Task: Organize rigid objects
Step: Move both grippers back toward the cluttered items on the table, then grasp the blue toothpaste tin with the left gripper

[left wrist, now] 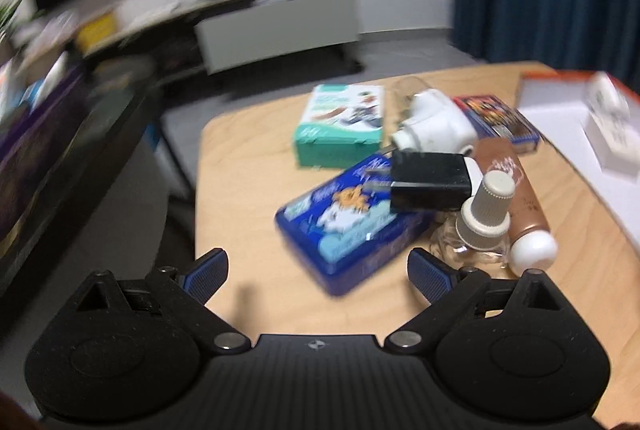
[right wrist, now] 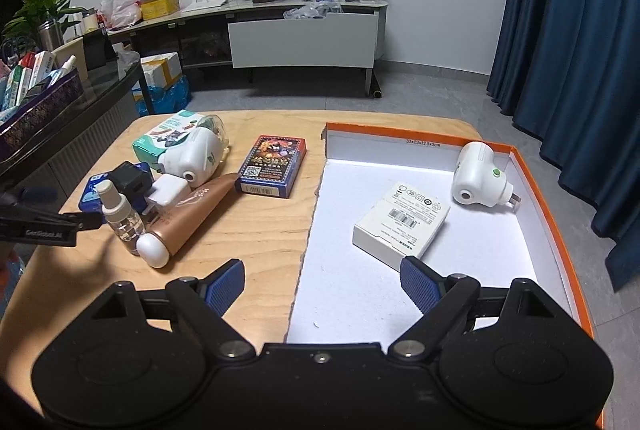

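A jumble lies on the wooden table (right wrist: 260, 238): a blue tin (left wrist: 352, 226) with a black charger (left wrist: 428, 182) on top, a clear bottle with a beige cap (left wrist: 480, 222), a bronze tube (left wrist: 516, 198), a white plug-in device (left wrist: 432, 122), a teal box (left wrist: 340, 126) and a card box (right wrist: 272, 166). My left gripper (left wrist: 318, 270) is open and empty, just short of the blue tin. My right gripper (right wrist: 322, 282) is open and empty over the left edge of the orange-rimmed tray (right wrist: 360, 290). The tray holds a white box (right wrist: 400, 222) and another white plug-in device (right wrist: 480, 174).
A white charger (right wrist: 168, 190) sits among the jumble. A dark glass-topped table (right wrist: 100, 86) with a box of items stands close on the left. Behind are a TV stand (right wrist: 304, 34) and, on the right, a blue curtain (right wrist: 580, 70). The left wrist view is motion-blurred.
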Tool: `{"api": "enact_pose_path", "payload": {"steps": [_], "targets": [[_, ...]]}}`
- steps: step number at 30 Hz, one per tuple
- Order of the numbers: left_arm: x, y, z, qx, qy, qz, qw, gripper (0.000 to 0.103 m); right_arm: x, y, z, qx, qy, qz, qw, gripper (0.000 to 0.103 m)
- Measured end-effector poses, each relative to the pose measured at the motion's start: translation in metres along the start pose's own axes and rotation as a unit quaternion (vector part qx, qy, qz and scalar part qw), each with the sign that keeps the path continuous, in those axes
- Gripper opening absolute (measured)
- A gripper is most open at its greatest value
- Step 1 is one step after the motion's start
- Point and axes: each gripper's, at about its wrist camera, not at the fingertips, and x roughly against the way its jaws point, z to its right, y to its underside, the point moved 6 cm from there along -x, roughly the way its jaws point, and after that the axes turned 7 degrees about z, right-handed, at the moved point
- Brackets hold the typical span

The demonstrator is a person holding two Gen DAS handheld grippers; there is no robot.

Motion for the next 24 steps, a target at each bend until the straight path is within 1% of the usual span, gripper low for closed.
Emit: {"api": "enact_pose_path", "payload": {"steps": [3,7,10,11,12,14,15,16,17,19,21,24], "targets": [[-0.014,-0.005,0.003,-0.045,0.038,0.009,0.9982,0.102,-0.002,0.000,0.005,-0.007,0.008,-0.004,1.000,0.100],[-0.029,-0.009,0.008,-0.079,0.085,0.024,0.9930,0.103,-0.007,0.000,0.010,-0.018,0.011,-0.011,1.000,0.100],[-0.036,-0.009,0.010,-0.078,0.118,0.029,0.9895,0.102,-0.009,0.000,0.011,-0.018,0.014,-0.013,1.000,0.100],[-0.037,-0.009,0.010,-0.070,0.129,0.029,0.9888,0.099,-0.010,0.000,0.011,-0.019,0.014,-0.013,1.000,0.100],[-0.039,-0.009,0.012,-0.061,0.137,0.027,0.9883,0.098,-0.011,0.000,0.010,-0.020,0.013,-0.015,1.000,0.100],[-0.041,-0.011,0.016,-0.052,0.137,0.032,0.9886,0.085,-0.014,0.000,0.007,-0.023,0.010,-0.018,1.000,0.100],[-0.041,-0.010,0.018,-0.040,0.142,0.030,0.9886,0.080,-0.015,0.000,0.005,-0.022,0.008,-0.018,1.000,0.100],[-0.040,-0.010,0.021,-0.027,0.149,0.027,0.9881,0.068,-0.016,0.000,0.003,-0.022,0.006,-0.018,1.000,0.100],[-0.039,-0.009,0.025,-0.023,0.151,0.022,0.9881,0.063,-0.017,-0.001,0.002,-0.022,0.004,-0.016,1.000,0.100],[-0.033,-0.007,0.030,-0.016,0.130,0.019,0.9912,0.063,-0.019,-0.002,-0.003,-0.021,-0.002,-0.016,1.000,0.100],[-0.026,-0.003,0.033,-0.003,0.121,0.009,0.9926,0.063,-0.019,-0.003,-0.006,-0.019,-0.008,-0.015,1.000,0.100],[-0.008,0.003,0.034,0.009,0.086,-0.032,0.9958,0.062,-0.018,-0.004,-0.010,-0.012,-0.014,-0.013,1.000,0.100]]}}
